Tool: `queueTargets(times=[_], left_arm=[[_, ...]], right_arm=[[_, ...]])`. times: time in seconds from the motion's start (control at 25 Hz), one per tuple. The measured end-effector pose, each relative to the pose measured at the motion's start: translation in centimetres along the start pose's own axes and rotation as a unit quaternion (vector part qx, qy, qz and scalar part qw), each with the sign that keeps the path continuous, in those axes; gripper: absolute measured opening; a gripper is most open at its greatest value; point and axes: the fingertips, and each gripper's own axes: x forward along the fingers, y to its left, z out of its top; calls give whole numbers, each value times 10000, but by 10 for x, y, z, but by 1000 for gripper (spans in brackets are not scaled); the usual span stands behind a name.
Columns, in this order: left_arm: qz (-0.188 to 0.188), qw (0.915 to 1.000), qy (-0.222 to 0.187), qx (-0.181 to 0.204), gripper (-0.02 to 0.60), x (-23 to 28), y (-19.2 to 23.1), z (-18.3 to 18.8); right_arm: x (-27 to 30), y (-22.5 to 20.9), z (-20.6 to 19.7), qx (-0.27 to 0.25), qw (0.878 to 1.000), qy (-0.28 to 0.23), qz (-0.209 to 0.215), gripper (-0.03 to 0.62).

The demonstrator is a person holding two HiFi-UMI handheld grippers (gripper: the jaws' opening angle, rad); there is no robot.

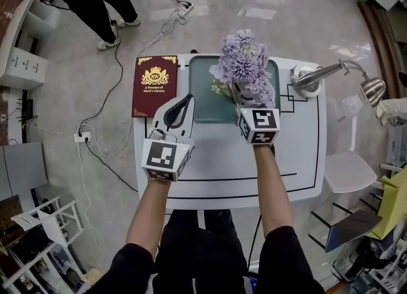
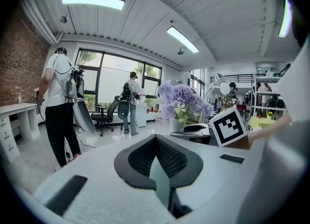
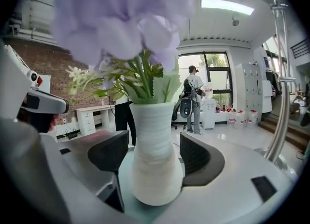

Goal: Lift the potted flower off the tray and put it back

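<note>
The potted flower [image 1: 243, 62], purple blooms in a white ribbed vase [image 3: 155, 155], stands at the right side of the green tray [image 1: 205, 95] on the white table. My right gripper [image 1: 245, 95] reaches in from the near side with one jaw on each side of the vase. The jaws stand wide; a thin gap shows beside the left pad [image 3: 109, 152], so it is open around the vase. My left gripper [image 1: 184, 103] hovers over the table just left of the tray, shut and empty, its pads [image 2: 156, 145] meeting at the tips. From there the flower [image 2: 181, 99] appears to the right.
A dark red book [image 1: 154, 86] lies on the table's left edge beside the tray. A silver desk lamp [image 1: 331, 73] stands at the back right corner. Cables run over the floor beyond the table, where a person [image 1: 95, 0] stands. A white chair [image 1: 346, 172] sits to the right.
</note>
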Motion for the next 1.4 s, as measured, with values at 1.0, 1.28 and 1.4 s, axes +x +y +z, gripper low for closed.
queueTargets(times=[1.0, 1.28, 1.4], left_arm=[[-524, 9984, -214, 91, 4, -69, -90, 27], [-325, 9993, -203, -30, 5, -95, -106, 30], [-316, 9993, -211, -67, 5, -104, -110, 33]], right_arm=[[-217, 59, 49, 493, 9955, 94, -809, 8], [-239, 78, 43, 436, 9969, 257, -594, 6], [-242, 84, 51, 392, 9975, 210, -548, 6]])
